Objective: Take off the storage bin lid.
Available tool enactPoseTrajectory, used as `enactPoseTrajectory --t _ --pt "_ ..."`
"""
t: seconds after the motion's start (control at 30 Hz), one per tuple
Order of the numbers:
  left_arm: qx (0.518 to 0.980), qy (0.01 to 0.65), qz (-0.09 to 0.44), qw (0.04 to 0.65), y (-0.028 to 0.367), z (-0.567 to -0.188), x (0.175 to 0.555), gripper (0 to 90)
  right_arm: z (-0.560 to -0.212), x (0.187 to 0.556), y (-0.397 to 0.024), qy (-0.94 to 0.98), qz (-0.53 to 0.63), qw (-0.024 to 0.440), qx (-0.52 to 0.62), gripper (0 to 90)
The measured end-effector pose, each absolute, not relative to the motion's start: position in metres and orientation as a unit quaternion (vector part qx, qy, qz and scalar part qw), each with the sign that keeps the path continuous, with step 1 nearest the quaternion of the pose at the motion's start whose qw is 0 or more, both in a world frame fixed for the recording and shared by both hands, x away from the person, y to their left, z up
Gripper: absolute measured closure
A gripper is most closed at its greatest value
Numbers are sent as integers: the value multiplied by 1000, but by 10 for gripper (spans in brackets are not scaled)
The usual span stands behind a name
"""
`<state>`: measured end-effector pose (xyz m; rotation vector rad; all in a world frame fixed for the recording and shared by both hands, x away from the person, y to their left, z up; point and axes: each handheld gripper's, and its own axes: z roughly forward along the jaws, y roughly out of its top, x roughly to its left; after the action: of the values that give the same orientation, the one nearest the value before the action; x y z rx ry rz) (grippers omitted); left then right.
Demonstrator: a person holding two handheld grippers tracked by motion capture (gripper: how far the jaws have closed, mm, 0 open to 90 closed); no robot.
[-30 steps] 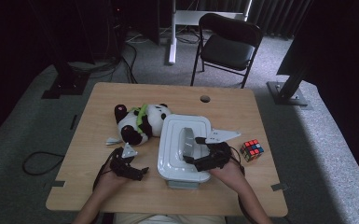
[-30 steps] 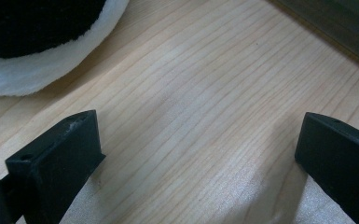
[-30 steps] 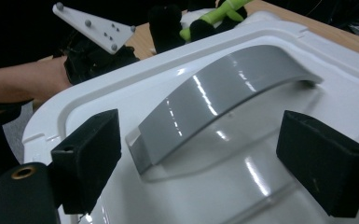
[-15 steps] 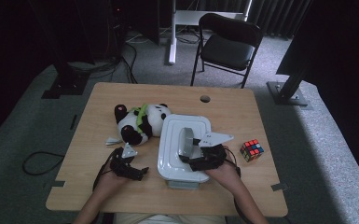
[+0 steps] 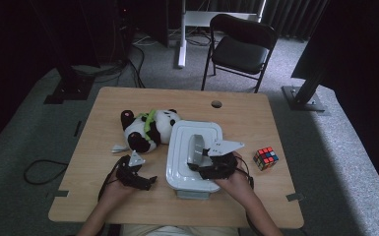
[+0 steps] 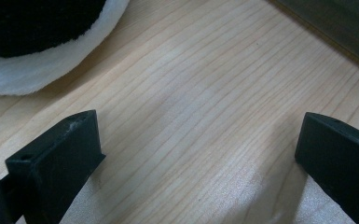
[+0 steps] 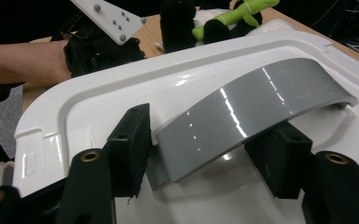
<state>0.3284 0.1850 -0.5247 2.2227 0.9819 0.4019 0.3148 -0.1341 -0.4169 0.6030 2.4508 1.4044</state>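
Note:
A white lidded container (image 5: 177, 167) stands on the table's front middle, with a curved grey handle (image 5: 195, 147) on its lid. My right gripper (image 5: 200, 162) reaches over the lid from the right. In the right gripper view the grey handle (image 7: 251, 102) lies between the jaws, which have just been closing, and the pads (image 7: 133, 140) meet its two edges. My left gripper (image 5: 137, 176) rests left of the container, its jaws wide apart over bare wood (image 6: 205, 84). A plush panda (image 5: 147, 129) lies behind it, and its white edge (image 6: 37, 70) shows in the left gripper view.
A colour cube (image 5: 266, 158) sits right of the container. The table has a round hole (image 5: 216, 104) near its far edge. A black folding chair (image 5: 241, 46) stands beyond the table, and a cable (image 5: 42, 169) lies on the floor at the left.
My right gripper has shifted slightly left onto the handle and its jaws have narrowed around it. The left gripper and the other objects have not moved.

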Motion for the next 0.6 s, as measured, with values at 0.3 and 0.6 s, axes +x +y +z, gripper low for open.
enactPoseTrajectory --t 0.3,0.6 --pt "851 376 154 333 185 -525 328 10 -417 313 -134 840 485 125 208 458" --pt "851 376 153 333 185 -525 328 10 -414 315 -136 833 494 101 229 528"
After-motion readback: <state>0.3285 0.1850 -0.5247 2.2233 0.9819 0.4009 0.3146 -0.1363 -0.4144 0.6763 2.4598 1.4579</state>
